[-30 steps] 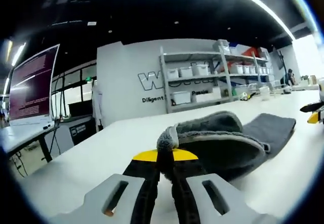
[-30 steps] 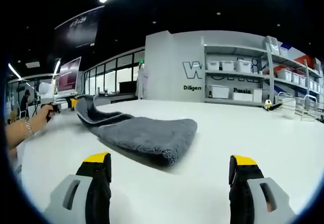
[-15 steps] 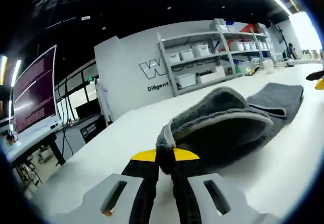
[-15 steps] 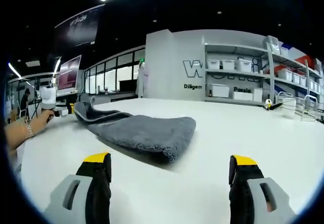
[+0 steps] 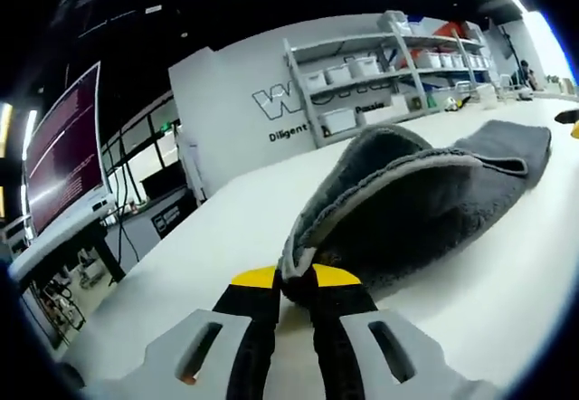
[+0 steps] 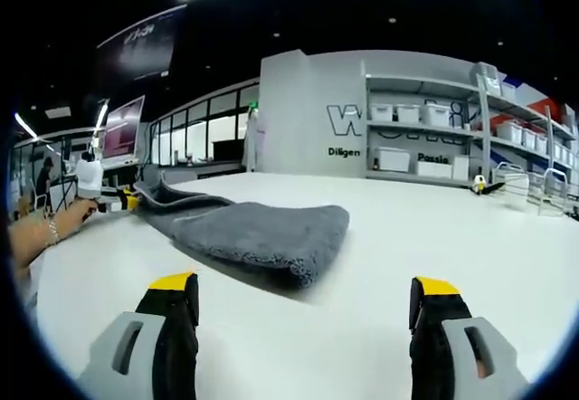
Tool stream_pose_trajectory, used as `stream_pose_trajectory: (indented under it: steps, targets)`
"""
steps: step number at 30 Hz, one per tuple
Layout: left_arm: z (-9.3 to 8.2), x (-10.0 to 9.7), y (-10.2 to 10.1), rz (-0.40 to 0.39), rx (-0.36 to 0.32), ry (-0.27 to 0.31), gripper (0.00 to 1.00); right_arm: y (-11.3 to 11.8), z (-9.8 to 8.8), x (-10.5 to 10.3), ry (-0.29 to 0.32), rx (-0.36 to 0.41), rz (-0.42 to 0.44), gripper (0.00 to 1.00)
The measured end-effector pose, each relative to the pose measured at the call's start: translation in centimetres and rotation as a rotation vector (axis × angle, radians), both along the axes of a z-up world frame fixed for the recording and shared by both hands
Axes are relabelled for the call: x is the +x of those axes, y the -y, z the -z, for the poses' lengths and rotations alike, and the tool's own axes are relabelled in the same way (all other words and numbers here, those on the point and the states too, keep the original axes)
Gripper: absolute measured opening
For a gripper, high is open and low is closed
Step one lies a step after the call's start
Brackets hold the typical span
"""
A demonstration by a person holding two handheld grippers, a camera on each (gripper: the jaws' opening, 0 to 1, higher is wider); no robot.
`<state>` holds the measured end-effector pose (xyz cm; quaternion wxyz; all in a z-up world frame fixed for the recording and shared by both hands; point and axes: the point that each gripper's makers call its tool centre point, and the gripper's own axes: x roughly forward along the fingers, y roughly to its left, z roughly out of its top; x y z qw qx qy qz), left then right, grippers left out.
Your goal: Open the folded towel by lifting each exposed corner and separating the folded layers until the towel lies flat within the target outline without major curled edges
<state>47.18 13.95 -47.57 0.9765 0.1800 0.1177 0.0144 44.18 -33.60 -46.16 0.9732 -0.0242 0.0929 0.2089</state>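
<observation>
White table (image 6: 434,228) carries grey towel (image 5: 425,201), long axis running ahead from left gripper (image 5: 293,284) clamped on its near corner; right gripper (image 6: 303,305) gapes empty.

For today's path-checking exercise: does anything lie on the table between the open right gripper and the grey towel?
Nothing visible does. In the right gripper view, bare white table runs from the right gripper, jaws wide apart, up to the towel. The left gripper already pinches the towel's far corner.
</observation>
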Motion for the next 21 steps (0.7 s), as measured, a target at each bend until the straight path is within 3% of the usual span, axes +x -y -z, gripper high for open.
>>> stream_pose_trajectory:
  steps: [8, 15, 21]
  targets:
    - [0.8, -1.4, -0.2, -0.019, -0.050, -0.023, 0.12, -0.2, 0.2, -0.1, -0.007, -0.008, -0.003, 0.99]
    - [1.0, -2.4, 0.5, 0.000, 0.041, -0.030, 0.12, -0.3, 0.3, -0.2, -0.011, -0.008, -0.010, 0.98]
    - [1.1, -2.7, 0.4, 0.002, 0.008, -0.027, 0.12, -0.4, 0.5, -0.2, -0.016, -0.025, -0.012, 0.99]
